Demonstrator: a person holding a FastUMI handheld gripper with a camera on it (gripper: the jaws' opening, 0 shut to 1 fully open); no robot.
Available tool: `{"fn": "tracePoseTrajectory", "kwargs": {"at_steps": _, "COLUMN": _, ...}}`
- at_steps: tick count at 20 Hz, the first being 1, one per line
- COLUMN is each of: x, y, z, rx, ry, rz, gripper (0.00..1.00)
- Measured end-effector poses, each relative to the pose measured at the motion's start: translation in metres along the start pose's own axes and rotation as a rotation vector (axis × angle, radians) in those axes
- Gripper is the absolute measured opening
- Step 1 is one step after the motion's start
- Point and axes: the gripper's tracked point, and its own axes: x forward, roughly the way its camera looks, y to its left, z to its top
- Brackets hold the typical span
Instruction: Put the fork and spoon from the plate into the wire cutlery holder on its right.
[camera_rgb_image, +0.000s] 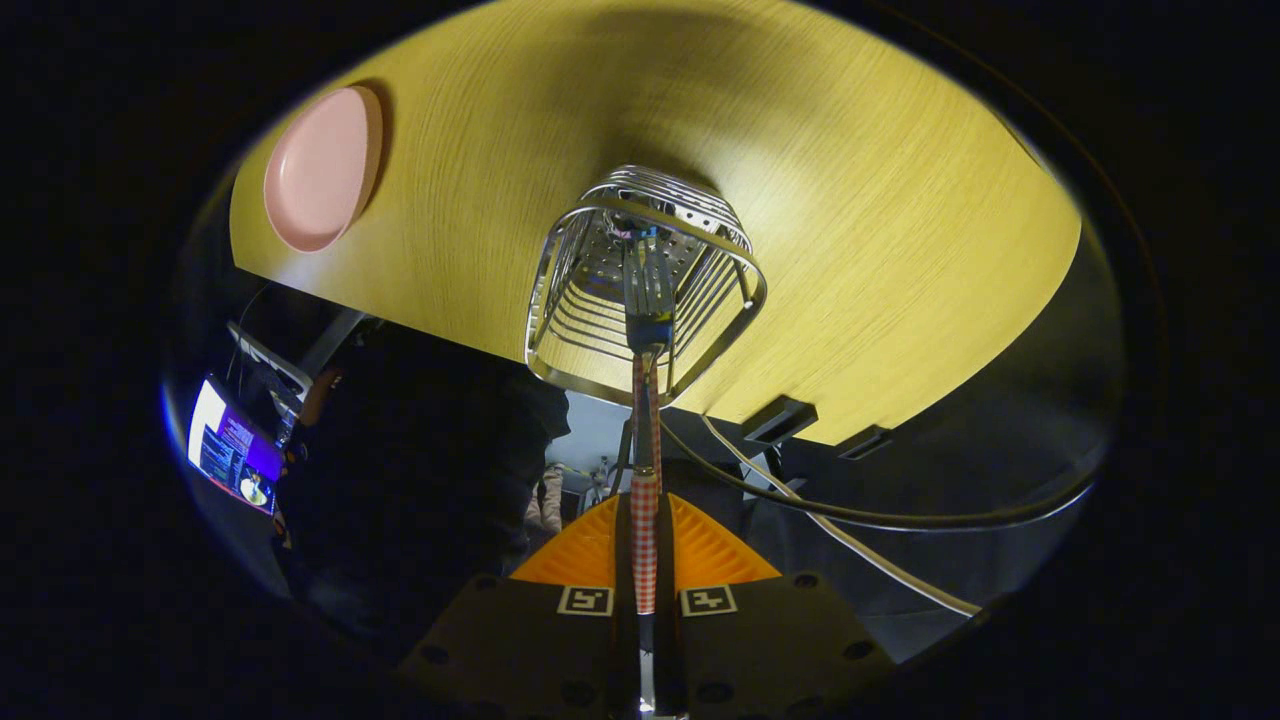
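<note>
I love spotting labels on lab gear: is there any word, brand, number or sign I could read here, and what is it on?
No readable words, brands or numbers anywhere.
Coded markers: two black-and-white square patterns on the gripper, no letters.
Screen: text too small to read.
The jaws are shut on a checked-handled cutlery piece, its head inside the wire holder; neither bears print.

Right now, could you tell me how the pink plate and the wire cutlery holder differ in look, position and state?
The pink plate is a solid, smooth disc, while the wire cutlery holder is an open metal cage with a perforated base. The plate lies off to one side, far from the fingers; the holder stands straight ahead of them. The plate looks bare, whereas the holder takes in the head of the fork clamped by the gripper. Both rest on the wooden table.
</note>
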Motion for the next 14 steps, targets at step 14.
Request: {"fn": "tracePoseTrajectory", "kwargs": {"at_steps": 14, "x": 0.009, "y": -0.005, "z": 0.031, "rx": -0.036, "ry": 0.042, "rz": -0.031, "gripper": 0.13}}
